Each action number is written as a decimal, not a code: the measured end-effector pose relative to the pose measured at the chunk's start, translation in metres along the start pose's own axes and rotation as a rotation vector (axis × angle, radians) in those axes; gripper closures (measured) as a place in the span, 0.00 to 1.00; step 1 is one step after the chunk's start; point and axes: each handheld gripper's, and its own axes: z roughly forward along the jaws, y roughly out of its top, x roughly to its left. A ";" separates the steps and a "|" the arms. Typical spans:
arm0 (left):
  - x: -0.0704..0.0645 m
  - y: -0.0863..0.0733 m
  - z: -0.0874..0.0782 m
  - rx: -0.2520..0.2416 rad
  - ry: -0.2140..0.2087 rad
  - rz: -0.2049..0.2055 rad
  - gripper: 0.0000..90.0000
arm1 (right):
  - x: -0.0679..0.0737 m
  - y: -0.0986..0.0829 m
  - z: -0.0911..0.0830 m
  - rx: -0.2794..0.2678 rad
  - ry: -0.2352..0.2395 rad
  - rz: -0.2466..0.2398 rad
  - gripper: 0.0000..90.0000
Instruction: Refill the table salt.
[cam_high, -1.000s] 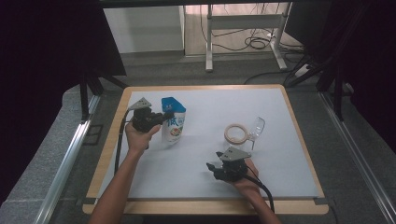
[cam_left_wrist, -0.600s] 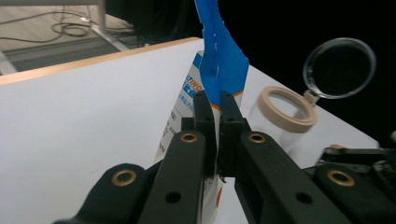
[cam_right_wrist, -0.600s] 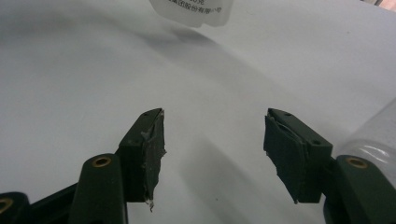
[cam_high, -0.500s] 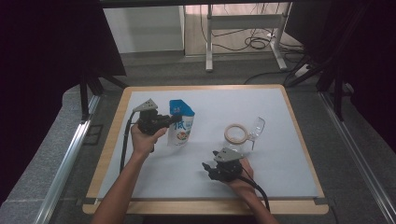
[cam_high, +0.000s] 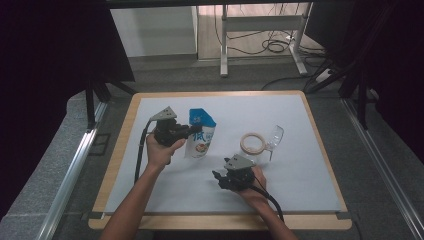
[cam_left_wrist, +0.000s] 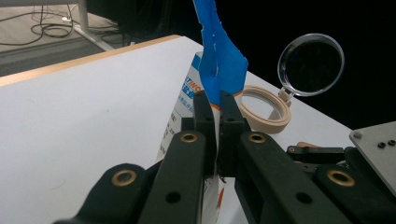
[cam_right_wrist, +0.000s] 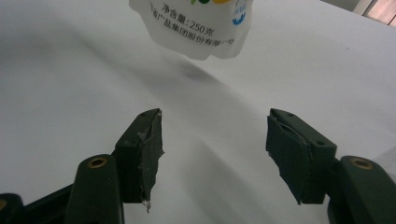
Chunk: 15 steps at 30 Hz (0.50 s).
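Note:
A white pouch with a blue top (cam_high: 201, 132) hangs just above the white table sheet, and my left gripper (cam_high: 189, 131) is shut on its left edge. In the left gripper view the jaws pinch the pouch (cam_left_wrist: 219, 70) just below its blue top. My right gripper (cam_high: 218, 177) stands open near the front of the table, pointing toward the pouch. Its own view shows the pouch's white bottom (cam_right_wrist: 196, 25) with printed text lifted off the sheet beyond my right gripper (cam_right_wrist: 212, 140), whose wide-apart jaws hold nothing.
A beige ring (cam_high: 253, 142) lies on the sheet right of the pouch, with a clear round lid (cam_high: 275, 136) standing against it. The wooden table edge (cam_high: 120, 145) frames the sheet. Black frame legs and cables stand on the floor behind.
My left gripper has carried the pouch to the right and lifted it off the sheet. The right gripper has shifted slightly left.

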 end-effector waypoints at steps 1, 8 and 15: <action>-0.001 0.000 0.001 0.002 -0.003 0.000 1.00 | 0.000 0.000 0.001 -0.001 -0.001 0.003 0.41; -0.008 0.004 0.003 0.003 -0.013 0.007 1.00 | 0.002 0.001 0.008 0.010 -0.009 0.001 0.40; -0.018 0.007 0.004 0.001 -0.031 0.010 1.00 | 0.005 0.003 0.015 0.003 -0.018 0.015 0.40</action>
